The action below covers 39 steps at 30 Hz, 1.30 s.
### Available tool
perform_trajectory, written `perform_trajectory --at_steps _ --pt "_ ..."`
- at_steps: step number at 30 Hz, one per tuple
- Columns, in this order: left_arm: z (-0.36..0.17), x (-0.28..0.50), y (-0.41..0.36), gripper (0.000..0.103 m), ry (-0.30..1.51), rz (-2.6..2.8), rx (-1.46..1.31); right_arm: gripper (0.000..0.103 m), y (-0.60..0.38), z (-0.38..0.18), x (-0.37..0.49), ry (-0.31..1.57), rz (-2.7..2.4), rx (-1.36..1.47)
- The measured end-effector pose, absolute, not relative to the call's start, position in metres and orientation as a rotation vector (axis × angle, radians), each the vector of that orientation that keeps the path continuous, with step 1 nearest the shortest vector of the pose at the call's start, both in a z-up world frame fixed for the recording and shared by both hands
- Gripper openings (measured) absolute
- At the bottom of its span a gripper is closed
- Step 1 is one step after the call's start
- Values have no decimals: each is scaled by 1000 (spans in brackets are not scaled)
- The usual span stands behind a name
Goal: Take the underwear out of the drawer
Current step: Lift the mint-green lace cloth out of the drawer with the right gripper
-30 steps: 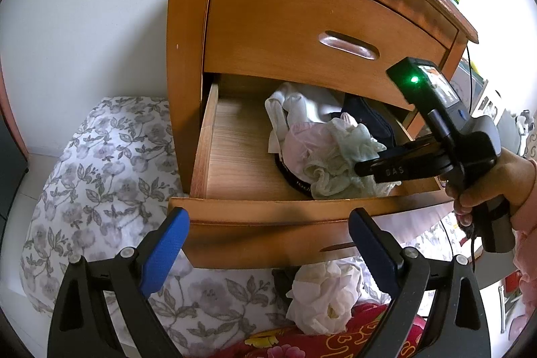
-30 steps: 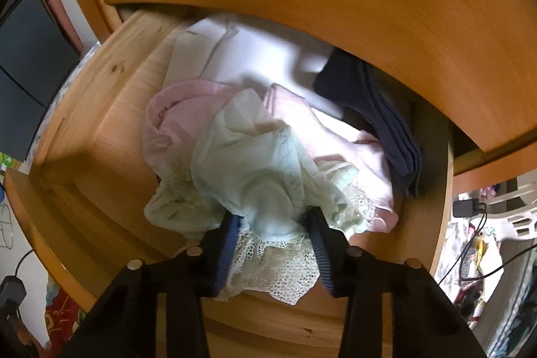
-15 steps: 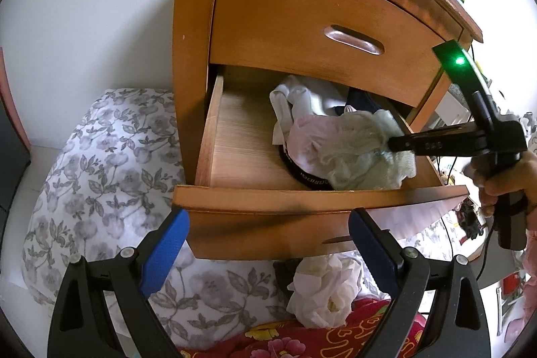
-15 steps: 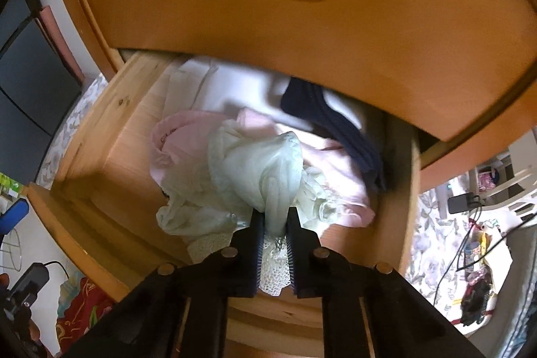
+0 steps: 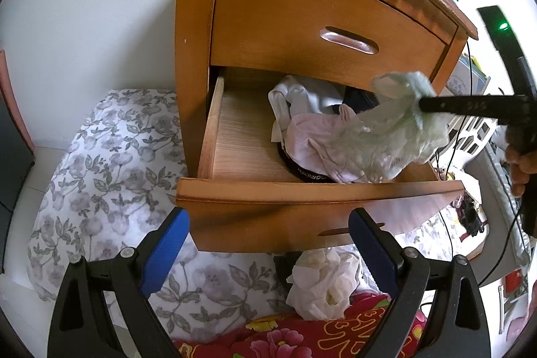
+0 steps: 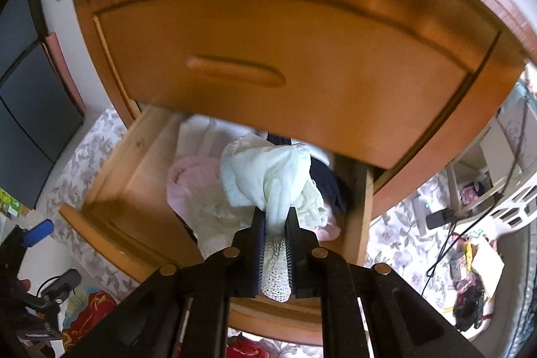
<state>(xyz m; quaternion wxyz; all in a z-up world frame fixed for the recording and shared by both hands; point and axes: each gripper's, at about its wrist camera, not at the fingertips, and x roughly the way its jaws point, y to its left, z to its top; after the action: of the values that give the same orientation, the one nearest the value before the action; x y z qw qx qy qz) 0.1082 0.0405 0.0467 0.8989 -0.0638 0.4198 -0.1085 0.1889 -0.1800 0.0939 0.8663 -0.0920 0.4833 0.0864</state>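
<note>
The left tongs (image 5: 268, 244) are standing apart and empty, hanging low in front of the open drawer (image 5: 315, 190), well clear of the garments. To their right, the right tongs (image 6: 275, 223) are clamped on a fold of the pale green underwear (image 5: 392, 136). The garment is hanging from the pads with its long axis running down and leftward, its lower end trailing onto the pink garment (image 5: 312, 140) inside the drawer. The right hand is the nearer one.
</note>
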Motion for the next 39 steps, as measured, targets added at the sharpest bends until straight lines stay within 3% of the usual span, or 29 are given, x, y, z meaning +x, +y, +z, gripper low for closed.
perform_trajectory --at_steps 19,39 --pt "63 89 42 96 852 -190 -126 12 -170 186 108 755 243 -159" --pt "79 72 29 96 827 -196 -84 12 -193 202 29 660 247 -96"
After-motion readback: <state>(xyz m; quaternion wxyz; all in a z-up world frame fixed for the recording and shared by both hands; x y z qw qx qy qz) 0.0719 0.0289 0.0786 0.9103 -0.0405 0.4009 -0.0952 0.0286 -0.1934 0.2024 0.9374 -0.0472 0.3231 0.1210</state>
